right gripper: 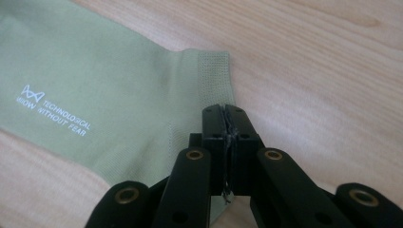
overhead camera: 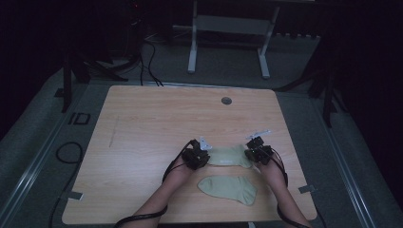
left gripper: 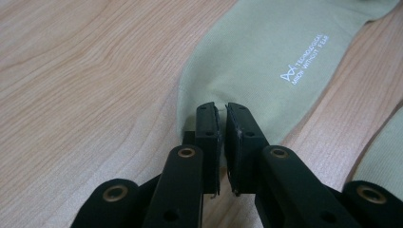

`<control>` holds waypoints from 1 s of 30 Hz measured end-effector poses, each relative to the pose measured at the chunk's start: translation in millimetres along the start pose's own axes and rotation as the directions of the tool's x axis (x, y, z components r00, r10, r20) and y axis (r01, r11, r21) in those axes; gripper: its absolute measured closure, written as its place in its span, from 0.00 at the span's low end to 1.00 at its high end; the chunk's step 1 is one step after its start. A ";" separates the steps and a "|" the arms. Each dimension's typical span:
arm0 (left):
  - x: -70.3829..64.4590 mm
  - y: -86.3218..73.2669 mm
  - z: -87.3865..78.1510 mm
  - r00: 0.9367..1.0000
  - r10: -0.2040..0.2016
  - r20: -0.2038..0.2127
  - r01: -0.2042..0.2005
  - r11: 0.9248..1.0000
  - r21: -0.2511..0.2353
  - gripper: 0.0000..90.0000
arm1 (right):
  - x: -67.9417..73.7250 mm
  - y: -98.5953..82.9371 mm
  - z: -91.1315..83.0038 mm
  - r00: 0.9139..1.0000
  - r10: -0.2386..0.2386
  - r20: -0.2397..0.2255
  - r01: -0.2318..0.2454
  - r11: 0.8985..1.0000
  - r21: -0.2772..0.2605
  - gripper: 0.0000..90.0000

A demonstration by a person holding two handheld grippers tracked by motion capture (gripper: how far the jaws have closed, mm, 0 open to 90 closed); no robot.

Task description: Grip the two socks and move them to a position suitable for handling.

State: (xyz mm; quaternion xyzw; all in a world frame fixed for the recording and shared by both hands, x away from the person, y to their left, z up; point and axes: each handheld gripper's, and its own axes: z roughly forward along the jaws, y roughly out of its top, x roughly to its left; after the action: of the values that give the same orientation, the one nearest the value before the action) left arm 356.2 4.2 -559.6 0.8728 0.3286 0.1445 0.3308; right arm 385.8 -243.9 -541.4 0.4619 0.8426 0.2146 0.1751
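Far sock (overhead camera: pixel 229 155) flat, mid-table toward near edge, pinched at both ends: left gripper (left gripper: pixel 222 111) nearly closed on toe end, right gripper (right gripper: pixel 224 114) clamped tight on cuff. Near sock (overhead camera: pixel 229 187) just beside near edge, untouched. Pairing/stacking prob. barely begun; lift & lay-over left
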 end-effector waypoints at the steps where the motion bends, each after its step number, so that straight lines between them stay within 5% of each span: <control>1: 0.5 -0.1 0.0 1.000 -0.003 -0.001 0.003 1.000 0.000 0.93 | -0.6 1.8 1.0 1.000 -0.002 0.001 0.002 1.000 0.002 0.97; 5: 6.8 0.0 1.1 0.999 -0.039 0.001 0.039 0.999 -0.006 0.93 | -3.0 7.8 4.7 1.000 -0.003 -0.010 0.003 1.000 0.003 0.97; 15: 8.0 2.1 0.9 0.999 -0.038 -0.004 0.038 0.999 0.004 0.92 | -6.1 14.4 8.3 0.999 -0.015 -0.046 0.016 1.000 0.003 0.90; 19: 5.5 5.8 -4.0 0.999 -0.043 0.010 0.044 0.999 -0.010 0.79 | -2.3 15.9 6.2 0.999 -0.029 -0.044 0.029 1.000 -0.004 0.77; 22: 5.1 10.2 -13.4 0.995 -0.083 0.060 0.085 0.996 -0.033 0.71 | -0.3 16.7 0.6 0.998 -0.035 -0.047 0.034 0.999 -0.016 0.66; 30: -7.7 7.0 -39.3 0.997 -0.035 0.074 0.037 0.999 -0.033 0.57 | 4.6 5.9 -28.9 0.994 -0.063 -0.088 0.058 0.996 -0.062 0.48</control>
State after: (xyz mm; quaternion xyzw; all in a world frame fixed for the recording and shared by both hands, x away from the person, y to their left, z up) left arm 335.3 14.0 -526.1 0.8656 0.3295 0.1121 0.3601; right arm 373.3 -243.0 -514.3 0.4206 0.8565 0.2545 0.1572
